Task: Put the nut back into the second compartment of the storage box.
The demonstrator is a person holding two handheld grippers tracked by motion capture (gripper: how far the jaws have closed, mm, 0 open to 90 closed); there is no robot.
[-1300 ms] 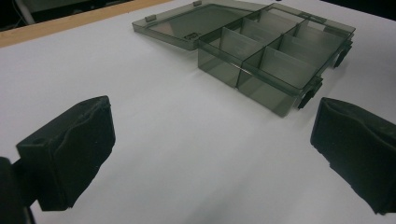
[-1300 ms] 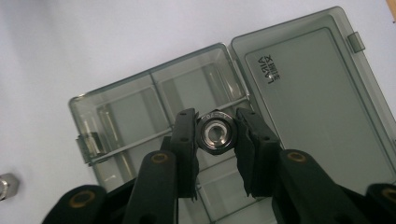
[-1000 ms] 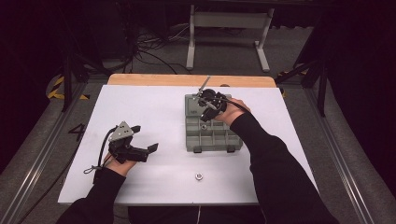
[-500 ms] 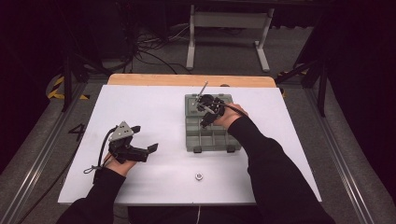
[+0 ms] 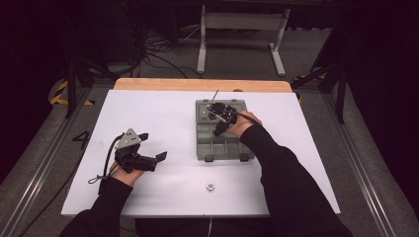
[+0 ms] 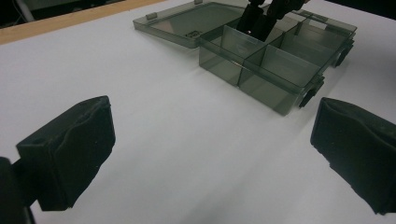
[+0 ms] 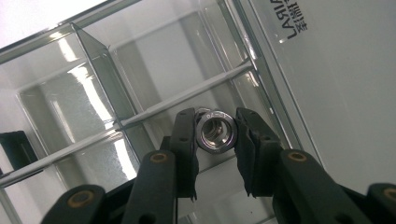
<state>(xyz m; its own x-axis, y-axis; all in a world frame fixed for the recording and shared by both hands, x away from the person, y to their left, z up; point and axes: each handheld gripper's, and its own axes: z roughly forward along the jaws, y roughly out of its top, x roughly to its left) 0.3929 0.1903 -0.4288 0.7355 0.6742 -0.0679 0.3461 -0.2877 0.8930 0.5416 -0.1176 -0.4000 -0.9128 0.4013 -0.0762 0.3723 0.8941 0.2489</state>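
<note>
Right gripper view shows the right gripper (image 7: 215, 135) clenched on a metal nut (image 7: 215, 132), one black jaw on each side of it, the nut's bore facing the camera. Behind the nut lie the clear compartments of a grey organizer box (image 7: 140, 84), and the nut hangs over a compartment next to the hinge line, beside the opened lid (image 7: 345, 70) with its printed lettering. Whether the nut touches the floor of the compartment cannot be told.

From the high view, the right gripper (image 5: 221, 120) sits over the far part of the organizer box (image 5: 225, 148), which rests on the white table (image 5: 158, 113), lid folded back away from the person. A second nut (image 5: 210, 186) lies loose on the table, near the person's edge and apart from the box.

At the left of the table, well apart from the box, the left gripper (image 5: 148, 160) rests in the person's hand with its jaws spread wide and nothing between them. Left gripper view confirms this: the two black pads stand far apart over bare white table, with the organizer box (image 6: 280, 65) and the right gripper (image 6: 261, 18) dipping into it farther off.
</note>
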